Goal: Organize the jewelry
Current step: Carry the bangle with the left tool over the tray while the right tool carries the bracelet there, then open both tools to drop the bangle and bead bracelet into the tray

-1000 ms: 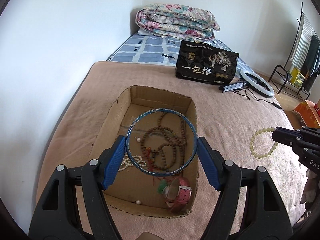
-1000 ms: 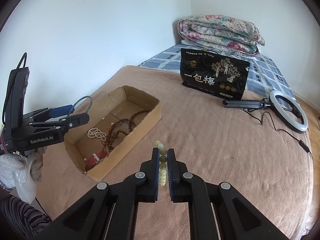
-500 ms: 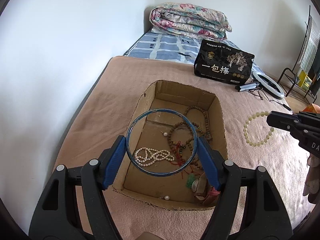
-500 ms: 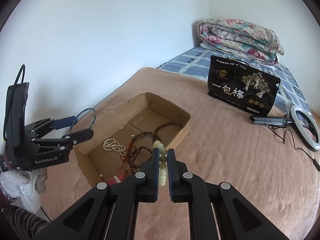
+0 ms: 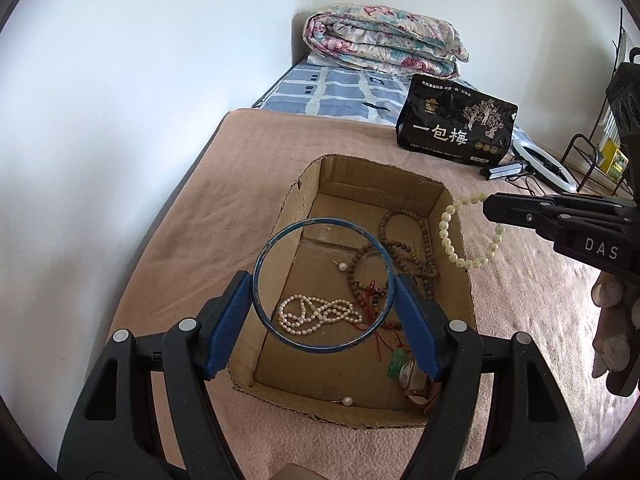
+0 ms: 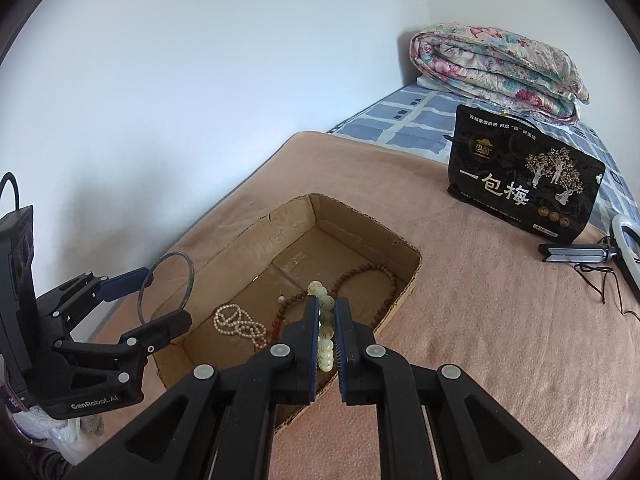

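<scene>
Left wrist view: the left gripper [image 5: 324, 312] grasps a blue bangle [image 5: 323, 283], its two blue pads pressed on the ring's sides, above the near half of an open cardboard box [image 5: 304, 196] that sits on the bed [image 5: 224, 216] close to its wall-side edge. Inside the box lie a pearl necklace [image 5: 316, 314], a brown bead necklace [image 5: 404, 256] and a watch [image 5: 416, 380] in the near right corner. The right gripper [image 5: 486, 206] enters from the right, clenched on a pale bead bracelet [image 5: 466, 232] that hangs over the box's right wall.

Right wrist view: the right gripper [image 6: 327, 300] pinches the pale bead bracelet [image 6: 325, 326] above the box [image 6: 360, 224]. The left gripper [image 6: 168, 292] holds the bangle [image 6: 166, 286] over the box's left edge. A black pouch [image 6: 524, 184] and a folded quilt [image 6: 496, 68] sit toward the bed's far end.
</scene>
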`<control>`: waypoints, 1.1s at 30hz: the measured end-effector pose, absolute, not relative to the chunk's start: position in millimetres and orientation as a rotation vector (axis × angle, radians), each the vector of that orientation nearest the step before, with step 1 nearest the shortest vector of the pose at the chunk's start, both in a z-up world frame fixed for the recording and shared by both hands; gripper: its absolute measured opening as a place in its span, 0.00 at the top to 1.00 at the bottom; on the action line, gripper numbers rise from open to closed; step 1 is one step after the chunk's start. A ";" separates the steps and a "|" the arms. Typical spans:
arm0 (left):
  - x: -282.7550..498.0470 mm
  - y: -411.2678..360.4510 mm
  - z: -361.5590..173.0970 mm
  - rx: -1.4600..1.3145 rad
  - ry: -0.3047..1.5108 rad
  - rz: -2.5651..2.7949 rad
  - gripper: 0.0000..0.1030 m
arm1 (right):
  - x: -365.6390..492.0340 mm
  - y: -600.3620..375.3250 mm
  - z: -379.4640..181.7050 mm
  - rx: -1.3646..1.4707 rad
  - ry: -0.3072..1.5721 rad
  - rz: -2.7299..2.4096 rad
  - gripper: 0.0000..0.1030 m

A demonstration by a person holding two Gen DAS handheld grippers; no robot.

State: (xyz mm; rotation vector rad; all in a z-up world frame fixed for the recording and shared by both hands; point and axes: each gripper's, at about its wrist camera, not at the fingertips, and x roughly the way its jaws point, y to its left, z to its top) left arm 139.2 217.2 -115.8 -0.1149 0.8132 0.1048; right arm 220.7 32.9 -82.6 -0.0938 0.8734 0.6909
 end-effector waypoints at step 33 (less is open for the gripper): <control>132.4 204.0 -109.7 -0.091 0.814 0.098 0.25 | 218.0 36.1 -72.1 -0.113 0.837 0.647 0.39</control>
